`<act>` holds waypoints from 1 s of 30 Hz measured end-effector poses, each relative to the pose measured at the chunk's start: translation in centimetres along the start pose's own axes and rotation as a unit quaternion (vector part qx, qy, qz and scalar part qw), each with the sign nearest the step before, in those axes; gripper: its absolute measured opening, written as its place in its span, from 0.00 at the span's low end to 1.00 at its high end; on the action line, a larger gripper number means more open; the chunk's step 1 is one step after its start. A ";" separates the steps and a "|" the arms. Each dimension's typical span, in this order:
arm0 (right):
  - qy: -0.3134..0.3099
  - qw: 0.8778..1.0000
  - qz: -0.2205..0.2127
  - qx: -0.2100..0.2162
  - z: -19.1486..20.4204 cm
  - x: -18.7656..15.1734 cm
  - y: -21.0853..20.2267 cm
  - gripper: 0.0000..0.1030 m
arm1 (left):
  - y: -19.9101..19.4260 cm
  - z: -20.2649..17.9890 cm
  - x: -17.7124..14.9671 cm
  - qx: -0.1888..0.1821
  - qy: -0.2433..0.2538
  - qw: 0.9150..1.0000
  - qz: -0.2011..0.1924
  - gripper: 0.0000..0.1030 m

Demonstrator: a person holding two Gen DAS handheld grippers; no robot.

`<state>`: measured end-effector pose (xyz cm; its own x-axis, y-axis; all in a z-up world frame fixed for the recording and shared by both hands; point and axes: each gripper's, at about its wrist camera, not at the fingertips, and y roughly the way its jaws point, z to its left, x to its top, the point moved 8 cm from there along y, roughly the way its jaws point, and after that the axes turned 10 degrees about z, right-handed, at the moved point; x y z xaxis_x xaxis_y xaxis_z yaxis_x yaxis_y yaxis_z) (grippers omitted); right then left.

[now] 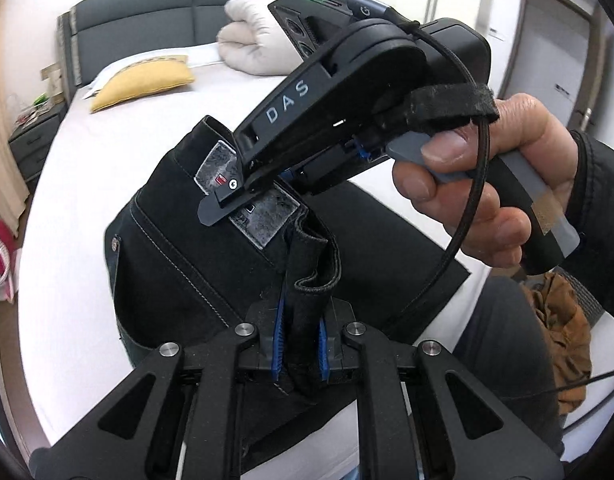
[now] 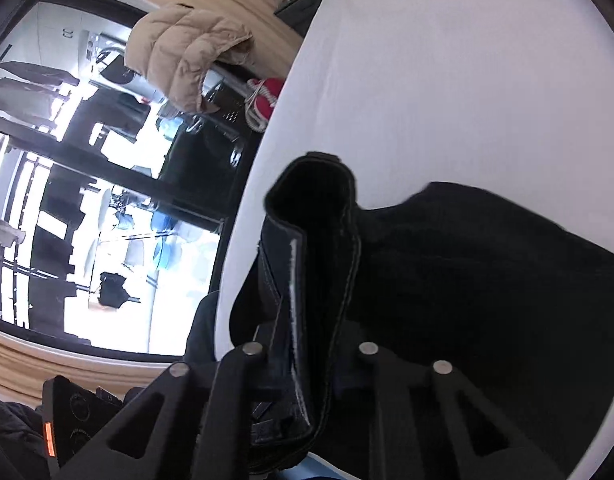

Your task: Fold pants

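The white bed (image 1: 87, 208) carries the black pants (image 1: 179, 264), lifted at the waistband; the right tool (image 1: 243, 196), in a hand (image 1: 479, 184), is clenched on that waistband (image 1: 263, 216); the left tool (image 1: 301, 344) grips a bunched fold beside it.

light: bright daylight | window (image 2: 107, 200) blown out | edges: fisheye-warped, perhaps slightly blurred

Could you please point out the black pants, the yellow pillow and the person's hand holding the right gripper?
black pants (image 1: 179, 272): left wrist view, stitched panel.
yellow pillow (image 1: 143, 82): left wrist view, its middle.
hand (image 1: 487, 184): left wrist view, fingers around handle.
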<state>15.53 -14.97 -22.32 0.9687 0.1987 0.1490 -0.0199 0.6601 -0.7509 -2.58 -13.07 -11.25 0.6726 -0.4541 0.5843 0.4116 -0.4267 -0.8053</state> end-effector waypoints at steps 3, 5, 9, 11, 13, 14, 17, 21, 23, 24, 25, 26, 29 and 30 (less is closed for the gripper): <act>0.006 1.000 -0.014 -0.013 -1.4 -0.8 -1.6 0.15 | 1.5 -2.7 1.0 -0.013 0.022 1.000 0.002 0.11; 0.018 1.000 -0.022 -0.012 -3.0 -1.6 -3.0 0.14 | 2.6 -4.2 1.7 -0.020 0.034 0.999 0.005 0.11; 0.054 0.998 -0.030 0.000 -7.1 -2.4 -4.4 0.14 | 5.4 -7.9 3.1 -0.032 0.063 0.997 0.018 0.11; 0.074 0.997 -0.035 0.004 -9.4 -3.1 -4.9 0.14 | 7.3 -10.0 4.0 -0.037 0.077 0.996 0.029 0.11; 0.089 0.995 -0.040 0.006 -11.3 -3.8 -5.2 0.14 | 9.2 -11.6 4.6 -0.042 0.085 0.995 0.043 0.11; 0.098 0.994 -0.044 0.009 -12.4 -4.2 -5.3 0.14 | 10.0 -12.3 4.7 -0.044 0.089 0.994 0.050 0.11; 0.118 0.992 -0.050 0.017 -14.9 -4.9 -5.6 0.14 | 12.2 -13.4 5.2 -0.046 0.095 0.992 0.065 0.11; 0.130 0.990 -0.053 0.030 -16.4 -5.0 -5.3 0.14 | 14.3 -14.0 6.0 -0.040 0.093 0.992 0.076 0.11; 0.130 0.990 -0.054 0.030 -17.1 -4.9 -5.5 0.14 | 15.0 -14.4 6.4 -0.036 0.094 0.992 0.077 0.11; 0.129 0.990 -0.055 0.031 -17.3 -5.0 -5.7 0.14 | 15.5 -15.0 6.8 -0.034 0.096 0.992 0.077 0.11; 0.129 0.990 -0.056 0.032 -17.4 -4.9 -5.8 0.14 | 15.9 -15.3 7.1 -0.033 0.097 0.992 0.077 0.11; 0.129 0.989 -0.056 0.033 -17.7 -4.9 -5.9 0.14 | 16.0 -15.7 7.4 -0.033 0.098 0.992 0.077 0.11; 0.132 0.989 -0.059 0.034 -17.9 -5.5 -6.0 0.14 | 16.9 -16.2 6.2 -0.033 0.104 0.991 0.081 0.11; 0.134 0.988 -0.063 0.036 -18.1 -5.8 -5.9 0.14 | 16.9 -16.1 5.8 -0.032 0.106 0.990 0.082 0.11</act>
<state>14.51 -33.15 -30.39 0.9952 -0.0808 0.0543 0.0959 0.7193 -0.6881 -1.63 -35.48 -19.86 0.5804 -0.6728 0.4587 0.2627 -0.3784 -0.8876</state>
